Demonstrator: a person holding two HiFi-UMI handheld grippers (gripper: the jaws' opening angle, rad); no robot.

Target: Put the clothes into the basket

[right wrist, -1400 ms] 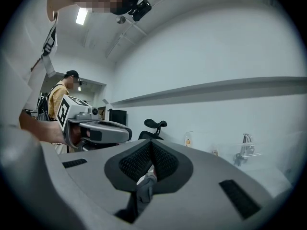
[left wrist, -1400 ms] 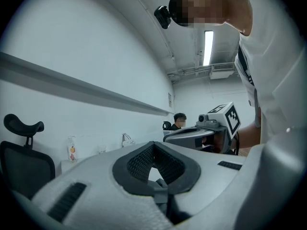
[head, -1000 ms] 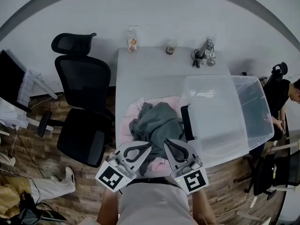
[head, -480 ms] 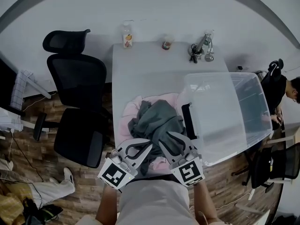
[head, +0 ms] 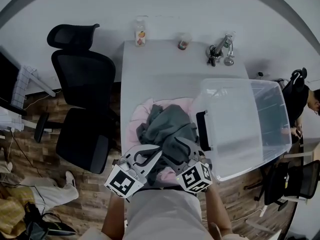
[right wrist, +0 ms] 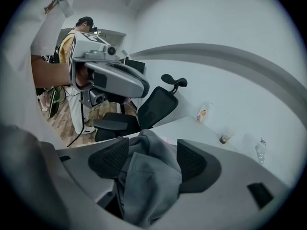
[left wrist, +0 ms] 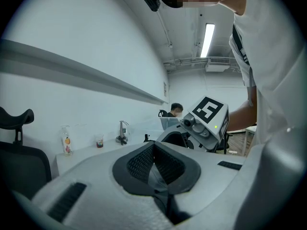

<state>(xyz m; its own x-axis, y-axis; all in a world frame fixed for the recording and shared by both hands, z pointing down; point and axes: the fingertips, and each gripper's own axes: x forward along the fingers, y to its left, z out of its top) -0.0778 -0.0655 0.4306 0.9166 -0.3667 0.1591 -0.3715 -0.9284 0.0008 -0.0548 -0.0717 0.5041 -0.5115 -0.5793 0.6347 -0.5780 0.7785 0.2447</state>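
A grey garment [head: 167,126] lies heaped on a pink garment [head: 134,130] at the table's near edge. The clear plastic basket [head: 240,86] stands to their right, overhanging the table. My right gripper [head: 181,145] points down into the pile's near side. Its jaws have just been opening, and in the right gripper view [right wrist: 151,150] a fold of the grey garment [right wrist: 148,186] lies between the spread pads, which do not clamp it. My left gripper [head: 154,153] hovers beside it over the pile's near left. In the left gripper view [left wrist: 153,146] its pads meet with nothing between them.
A black office chair [head: 82,99] stands left of the table [head: 160,79]. At the table's far edge are a bottle [head: 140,34], a small cup [head: 183,44] and some keys with a bottle [head: 220,51]. A person [head: 312,99] sits at the far right.
My right gripper has sunk and tilted down onto the grey garment, and its jaws have spread. The left gripper has dropped a little toward the pile.
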